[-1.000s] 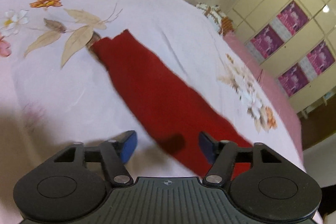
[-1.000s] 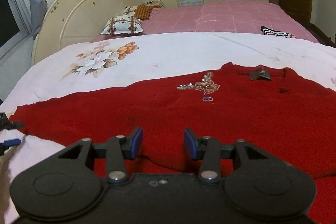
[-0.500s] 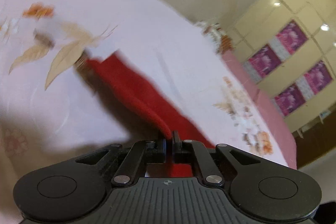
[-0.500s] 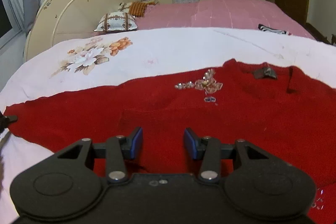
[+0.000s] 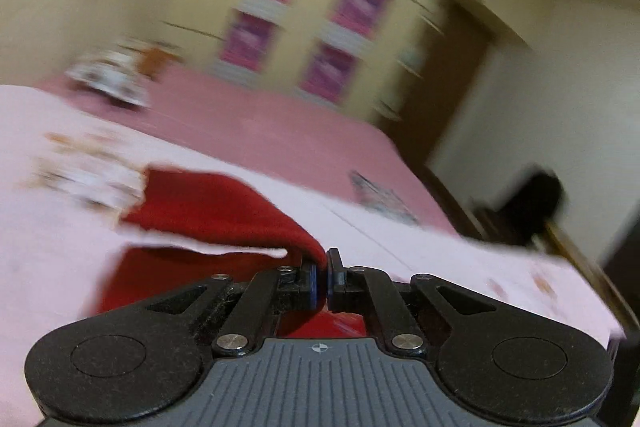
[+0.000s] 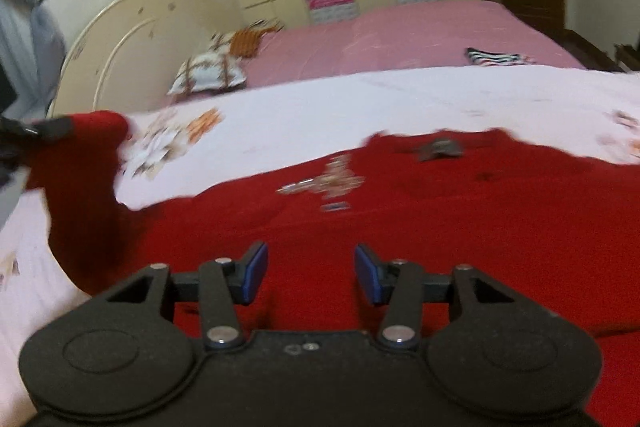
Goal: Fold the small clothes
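Presently, the red sweater lies spread across the white floral bedspread, neckline away from you, its body running left to right under your right gripper. The one exception is the sleeve on your left: your left gripper has its fingers closed tight on the cuff end, a pinch of red cloth showing between the pads, and the sleeve rises off the bed from there. In the right wrist view that raised sleeve stands at the far left edge, well apart from the right gripper.

Your right gripper is wide open, holding nothing, poised just above the lower body of the sweater; contact cannot be confirmed.

Judgement: the sleeve's long axis runs out leftward from the body, so the fold travels rightward across the chest toward the beaded decoration. The left hand carries it; both views are motion-blurred.
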Action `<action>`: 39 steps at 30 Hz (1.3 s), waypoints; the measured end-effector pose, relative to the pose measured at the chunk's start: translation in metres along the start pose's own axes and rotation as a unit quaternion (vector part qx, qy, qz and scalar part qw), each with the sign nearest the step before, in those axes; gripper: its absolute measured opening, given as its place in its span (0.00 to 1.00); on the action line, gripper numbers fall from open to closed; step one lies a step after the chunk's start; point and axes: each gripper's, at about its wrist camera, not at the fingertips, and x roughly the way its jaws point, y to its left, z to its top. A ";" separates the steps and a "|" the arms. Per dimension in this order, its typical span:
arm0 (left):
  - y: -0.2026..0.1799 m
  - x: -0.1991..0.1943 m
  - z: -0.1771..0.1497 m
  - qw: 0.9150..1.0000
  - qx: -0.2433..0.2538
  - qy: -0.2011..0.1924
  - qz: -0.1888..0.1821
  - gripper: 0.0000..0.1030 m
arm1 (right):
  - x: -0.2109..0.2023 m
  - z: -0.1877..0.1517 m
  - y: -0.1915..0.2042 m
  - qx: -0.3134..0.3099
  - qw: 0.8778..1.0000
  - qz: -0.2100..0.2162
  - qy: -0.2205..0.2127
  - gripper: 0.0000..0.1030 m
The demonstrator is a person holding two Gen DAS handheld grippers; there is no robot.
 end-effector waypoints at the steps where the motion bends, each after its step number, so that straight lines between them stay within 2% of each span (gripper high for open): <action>1: -0.026 0.016 -0.011 0.999 0.026 0.029 -0.018 0.04 | -0.009 0.000 -0.014 0.007 1.000 -0.011 -0.005 0.47; 3: -0.069 0.043 -0.036 0.994 0.077 0.076 -0.025 0.05 | -0.024 -0.002 -0.040 0.021 0.999 -0.033 -0.011 0.48; 6: -0.110 0.072 -0.066 0.979 0.150 0.141 -0.010 0.05 | -0.044 -0.009 -0.082 0.049 0.997 -0.055 -0.008 0.49; 8: -0.125 0.074 -0.073 0.974 0.174 0.145 0.001 0.05 | -0.054 -0.013 -0.102 0.063 0.996 -0.061 -0.009 0.50; 10: -0.132 0.065 -0.070 0.975 0.176 0.136 0.001 0.05 | -0.061 -0.017 -0.116 0.077 0.995 -0.055 -0.012 0.53; 13: -0.120 0.038 -0.058 0.983 0.138 0.125 0.003 0.05 | -0.061 -0.019 -0.126 0.096 0.995 -0.036 -0.008 0.57; 15: -0.108 0.024 -0.048 0.984 0.132 0.116 0.025 0.05 | -0.056 -0.017 -0.126 0.103 0.995 -0.014 -0.002 0.57; 17: -0.088 0.005 -0.050 0.985 0.129 0.107 0.048 0.05 | -0.051 -0.015 -0.119 0.101 0.995 -0.001 0.002 0.61; 20: -0.053 -0.006 -0.049 0.982 0.117 0.102 0.104 0.05 | -0.041 -0.011 -0.104 0.102 0.994 0.028 0.008 0.67; 23: -0.023 -0.007 -0.051 0.979 0.098 0.103 0.149 0.05 | -0.027 -0.007 -0.082 0.096 0.994 0.047 0.021 0.68; 28: 0.007 0.005 -0.063 0.976 0.067 0.117 0.172 0.05 | 0.005 -0.004 -0.041 0.054 0.997 0.028 0.043 0.69; 30: 0.009 0.008 -0.068 0.975 0.071 0.121 0.175 0.05 | 0.012 -0.002 -0.035 0.047 0.998 0.005 0.042 0.50; 31: 0.010 0.009 -0.069 0.975 0.071 0.121 0.173 0.05 | 0.011 -0.001 -0.036 0.049 0.998 -0.009 0.038 0.28; 32: 0.010 0.009 -0.070 0.975 0.071 0.121 0.172 0.05 | 0.009 0.000 -0.040 0.057 0.998 -0.012 0.034 0.17; 33: 0.011 0.010 -0.071 0.975 0.069 0.121 0.170 0.05 | 0.005 0.001 -0.046 0.067 0.997 -0.008 0.029 0.16; 35: 0.013 0.011 -0.071 0.977 0.062 0.123 0.164 0.05 | -0.008 0.000 -0.061 0.074 0.997 -0.017 0.011 0.06; 39: 0.005 0.011 -0.071 0.980 0.061 0.120 0.145 0.05 | -0.042 -0.004 -0.093 0.099 0.993 -0.049 -0.033 0.06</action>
